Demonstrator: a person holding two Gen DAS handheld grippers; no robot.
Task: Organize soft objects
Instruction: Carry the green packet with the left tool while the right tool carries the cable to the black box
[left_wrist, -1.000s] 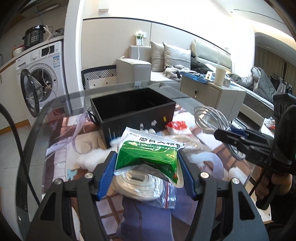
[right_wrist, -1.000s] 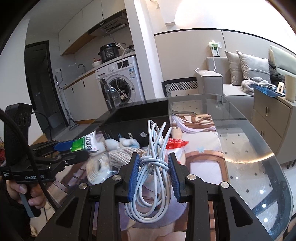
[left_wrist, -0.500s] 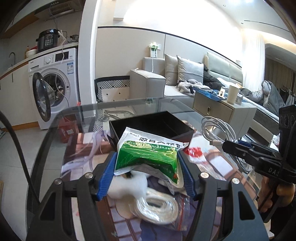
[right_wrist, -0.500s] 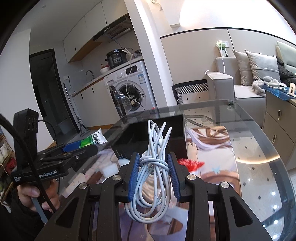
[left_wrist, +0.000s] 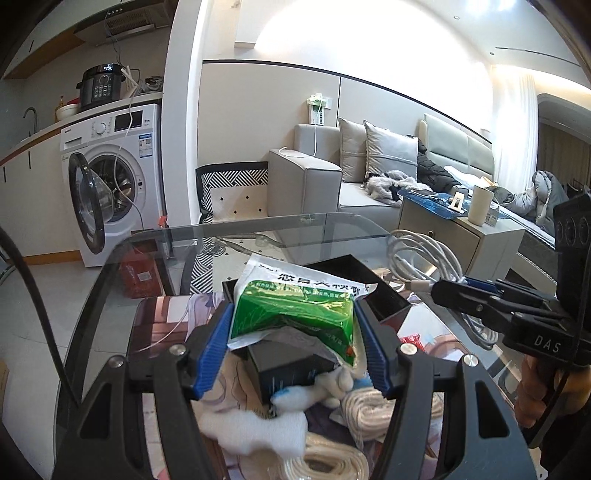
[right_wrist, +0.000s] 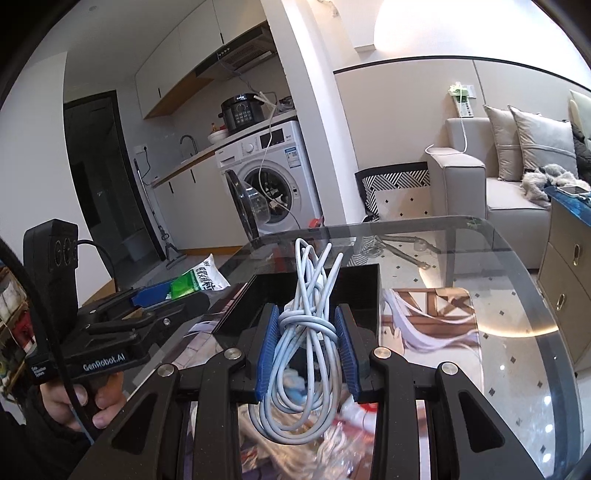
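From my remote seat I see an open room: a kitchen corner with a washing machine (left_wrist: 110, 192), its round door swung open, and a dark cooker (left_wrist: 101, 85) on the counter above it. To the right is a grey sofa (left_wrist: 332, 184) with cushions and dark clothes heaped on it, and a pale cabinet (left_wrist: 461, 236) beside it.

In front of me is the bench (right_wrist: 517, 295), a glass top with rounded corners, through which a patterned mat and the tiled floor show. On the glass sits a black box (right_wrist: 365, 295), open at the top.

My left hand-held gripper (left_wrist: 293, 343) is clamped on a green packet (left_wrist: 295, 314) with a white printed top, held up in the air in front of the box. My right hand-held gripper (right_wrist: 306, 347) is closed on a knotted bundle of pale cable (right_wrist: 308, 328), also lifted, with its loops hanging below the blue pads and its upper strands standing in front of the box.

Below the packet, on the mat, lie a white plush toy (left_wrist: 258, 424) and a coil of cream rope (left_wrist: 373, 410) in a clear bag, near each other. A small red packet (left_wrist: 412, 339) lies just right of them.
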